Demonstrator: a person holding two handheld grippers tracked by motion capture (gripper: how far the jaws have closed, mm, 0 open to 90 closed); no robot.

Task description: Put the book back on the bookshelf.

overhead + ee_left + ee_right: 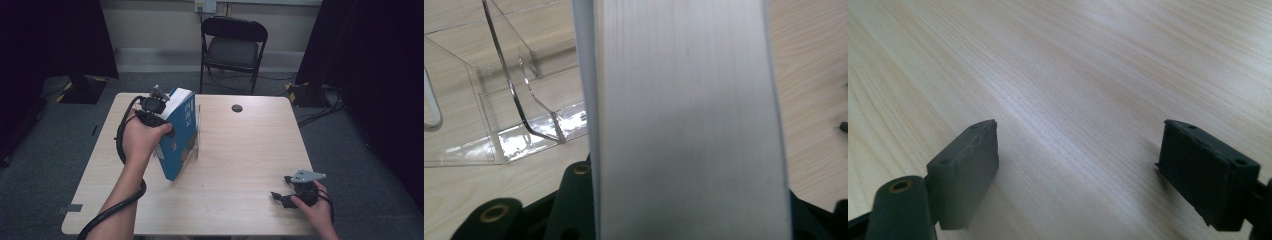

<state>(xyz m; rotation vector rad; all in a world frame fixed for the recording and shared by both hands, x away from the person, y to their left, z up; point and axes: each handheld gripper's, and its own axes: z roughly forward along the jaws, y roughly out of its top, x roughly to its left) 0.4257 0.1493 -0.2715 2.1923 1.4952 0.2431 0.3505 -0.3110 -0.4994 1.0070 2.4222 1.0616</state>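
Toward the far left part of the tabletop (pixel 240 165), high view: left gripper (pixel 161 116) clamped across a thick blue book (pixel 179 135), book tilted, lower corner down on the wood, upper end leaning to the far side. Just beside the book on its right, touching or nearly so, a clear acrylic book stand (pixel 196 131). Near the right front corner, right gripper (pixel 283 191) low over bare wood, tongs spread, nothing between them, well apart from the book. Close to the far edge, a small dark round spot (pixel 237 108); beyond that edge, a black folding chair (pixel 233 47) on the floor.

Left gripper view: white page edges of the book (pixel 689 125) rising straight up between the black jaws, tongs pinching it on both sides. To the left, the clear stand (pixel 519 100) with its curved upright and flat base resting on the pale wood (pixel 814 75).

Right gripper view: both black pads (pixel 965 172) wide apart, close above the light wood grain (pixel 1073 65), gap between them bare.
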